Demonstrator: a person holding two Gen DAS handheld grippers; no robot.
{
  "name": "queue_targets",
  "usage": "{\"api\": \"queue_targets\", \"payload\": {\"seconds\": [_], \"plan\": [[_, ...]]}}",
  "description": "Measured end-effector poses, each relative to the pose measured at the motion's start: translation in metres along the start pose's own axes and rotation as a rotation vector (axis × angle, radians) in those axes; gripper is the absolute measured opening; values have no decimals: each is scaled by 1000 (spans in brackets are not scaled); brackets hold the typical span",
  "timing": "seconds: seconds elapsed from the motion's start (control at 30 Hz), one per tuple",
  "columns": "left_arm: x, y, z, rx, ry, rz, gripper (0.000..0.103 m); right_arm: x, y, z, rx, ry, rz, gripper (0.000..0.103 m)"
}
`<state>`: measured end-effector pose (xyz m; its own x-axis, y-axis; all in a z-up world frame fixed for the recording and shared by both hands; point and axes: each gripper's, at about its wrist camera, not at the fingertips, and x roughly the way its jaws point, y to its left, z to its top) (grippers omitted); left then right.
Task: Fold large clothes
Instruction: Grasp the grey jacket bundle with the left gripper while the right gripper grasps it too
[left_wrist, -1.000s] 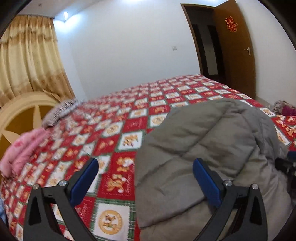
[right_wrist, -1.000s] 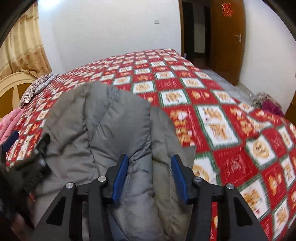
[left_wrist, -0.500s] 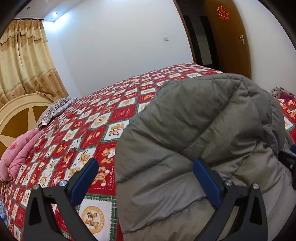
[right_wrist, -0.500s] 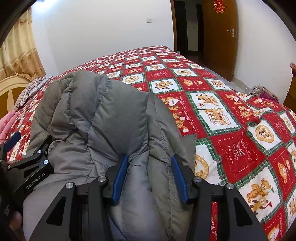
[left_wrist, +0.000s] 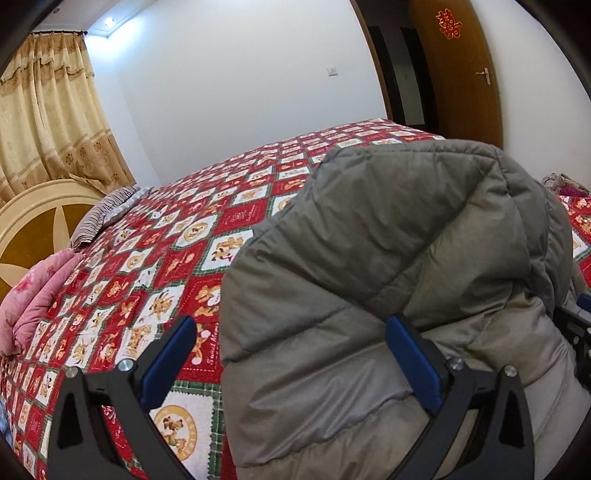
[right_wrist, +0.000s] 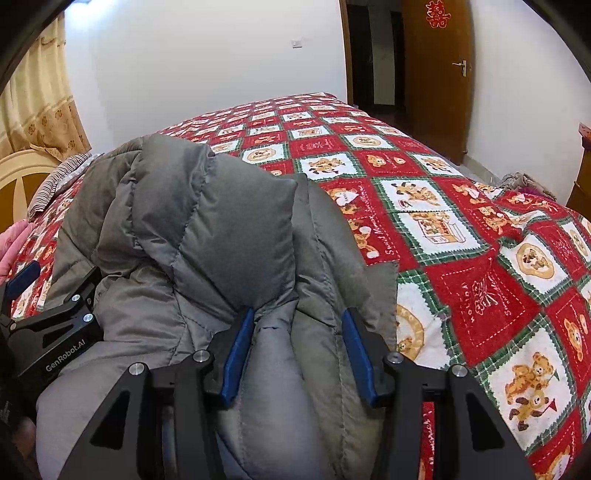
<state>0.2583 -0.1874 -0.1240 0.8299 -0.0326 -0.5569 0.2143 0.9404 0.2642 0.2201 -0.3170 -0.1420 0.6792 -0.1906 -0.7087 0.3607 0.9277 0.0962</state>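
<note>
A grey quilted puffer jacket (left_wrist: 388, 258) lies bunched and folded over on the red patterned bedspread (left_wrist: 192, 236); it also fills the right wrist view (right_wrist: 207, 229). My left gripper (left_wrist: 291, 354) is wide open, its jaws straddling the jacket's left edge with padding between them. My right gripper (right_wrist: 295, 347) is partly closed around a thick fold of the jacket's near edge, both blue pads pressing the fabric. The left gripper's body (right_wrist: 48, 332) shows at the left of the right wrist view, resting against the jacket.
A pink quilt (left_wrist: 33, 295) and a striped pillow (left_wrist: 99, 218) lie by the round headboard (left_wrist: 29, 221) at the left. A wooden door (right_wrist: 436, 74) stands open at the back right. A heap of clothes (right_wrist: 524, 184) lies past the bed's right edge.
Both grippers have lifted and pushed the jacket's near part forward, so the grey bulk stands higher and closer in both views. Jaw openings look unchanged.
</note>
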Motion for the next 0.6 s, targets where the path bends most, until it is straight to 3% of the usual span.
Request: {"api": "queue_targets", "payload": {"seconds": [0.6], "plan": [[9,4,-1,-31,34,-38,103,11,-2,-3,0,10,10,53]]}}
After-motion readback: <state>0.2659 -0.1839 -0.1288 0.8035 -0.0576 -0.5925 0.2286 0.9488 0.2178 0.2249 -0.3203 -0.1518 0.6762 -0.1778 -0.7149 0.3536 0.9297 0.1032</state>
